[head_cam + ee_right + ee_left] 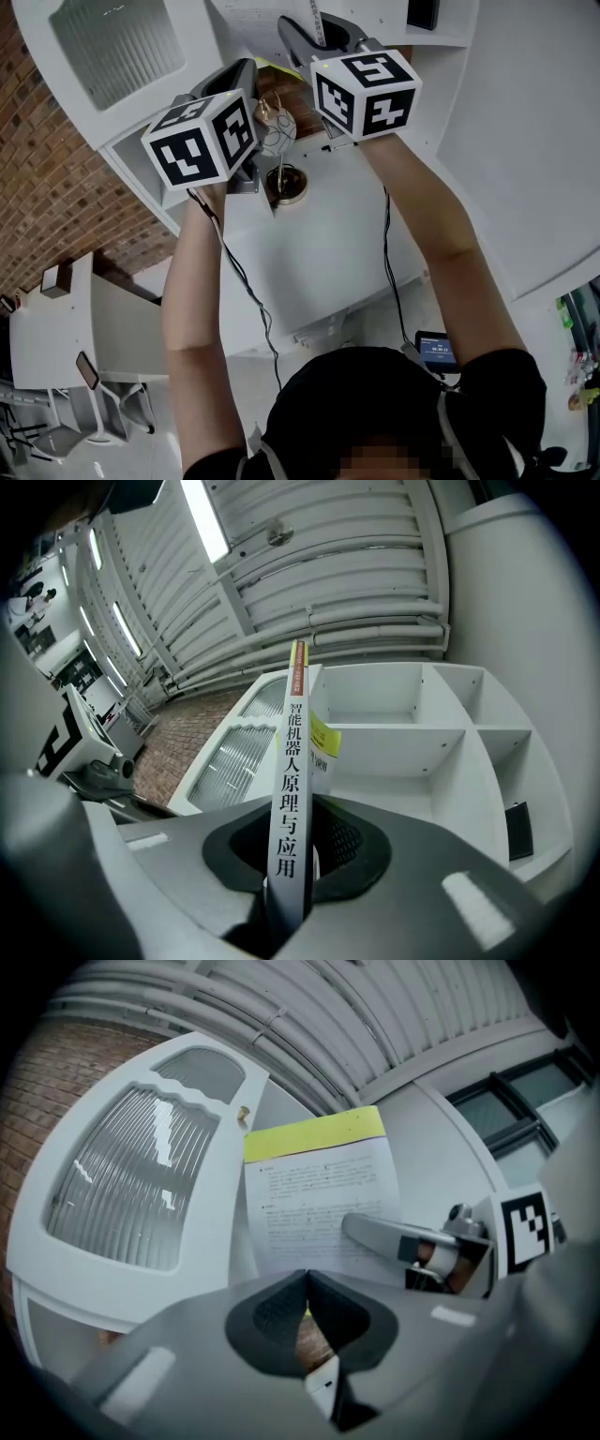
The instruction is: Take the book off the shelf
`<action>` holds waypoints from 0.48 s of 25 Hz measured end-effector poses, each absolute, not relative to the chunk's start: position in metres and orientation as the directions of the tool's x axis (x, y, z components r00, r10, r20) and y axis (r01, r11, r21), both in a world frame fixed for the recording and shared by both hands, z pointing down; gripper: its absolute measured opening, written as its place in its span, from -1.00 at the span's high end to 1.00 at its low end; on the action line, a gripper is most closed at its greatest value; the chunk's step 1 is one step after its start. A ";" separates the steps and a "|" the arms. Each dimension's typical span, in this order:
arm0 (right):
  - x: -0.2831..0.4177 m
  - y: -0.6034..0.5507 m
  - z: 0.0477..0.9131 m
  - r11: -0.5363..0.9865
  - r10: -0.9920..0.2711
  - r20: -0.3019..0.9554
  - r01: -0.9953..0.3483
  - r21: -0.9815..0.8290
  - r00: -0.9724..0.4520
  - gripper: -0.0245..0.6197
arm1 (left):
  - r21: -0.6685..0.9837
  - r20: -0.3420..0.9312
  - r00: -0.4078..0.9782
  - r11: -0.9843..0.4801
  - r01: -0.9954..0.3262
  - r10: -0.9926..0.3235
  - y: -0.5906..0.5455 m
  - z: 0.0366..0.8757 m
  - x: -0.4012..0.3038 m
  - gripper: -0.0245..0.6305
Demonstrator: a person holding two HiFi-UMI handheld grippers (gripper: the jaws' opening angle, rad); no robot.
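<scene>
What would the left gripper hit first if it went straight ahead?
Most likely the book that the right gripper holds; its cover lies dead ahead, though how near is unclear.

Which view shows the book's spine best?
The right gripper view: the book stands spine-on, clamped in the right gripper, and its title is readable. The left gripper view shows only the printed, yellow-topped cover. The head view gives just a yellow sliver of it.
</scene>
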State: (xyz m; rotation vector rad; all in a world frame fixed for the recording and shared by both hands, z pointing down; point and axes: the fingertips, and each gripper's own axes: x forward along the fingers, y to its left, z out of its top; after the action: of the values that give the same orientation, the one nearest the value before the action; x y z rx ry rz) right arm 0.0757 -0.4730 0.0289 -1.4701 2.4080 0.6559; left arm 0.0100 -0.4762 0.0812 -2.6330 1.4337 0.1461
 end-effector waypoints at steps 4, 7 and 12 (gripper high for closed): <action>0.080 -0.458 0.038 0.388 -0.774 -0.430 -0.885 0.259 -0.465 0.73 | -0.097 -0.162 0.553 -0.545 -0.833 -0.817 -0.473 0.086 0.020 0.90; 0.085 -0.456 0.052 0.401 -0.793 -0.388 -0.882 0.247 -0.470 0.73 | -0.092 -0.163 0.570 -0.563 -0.821 -0.805 -0.469 0.090 0.027 0.90; 0.092 -0.459 0.094 0.400 -0.823 -0.322 -0.881 0.253 -0.467 0.73 | -0.094 -0.141 0.587 -0.580 -0.810 -0.797 -0.469 0.107 0.033 0.90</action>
State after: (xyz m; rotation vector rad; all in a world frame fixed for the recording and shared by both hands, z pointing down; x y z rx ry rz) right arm 0.0919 -0.4590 0.0940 -1.5353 2.5039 0.5903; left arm 0.0333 -0.4693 0.1066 -2.6645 1.3582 0.1258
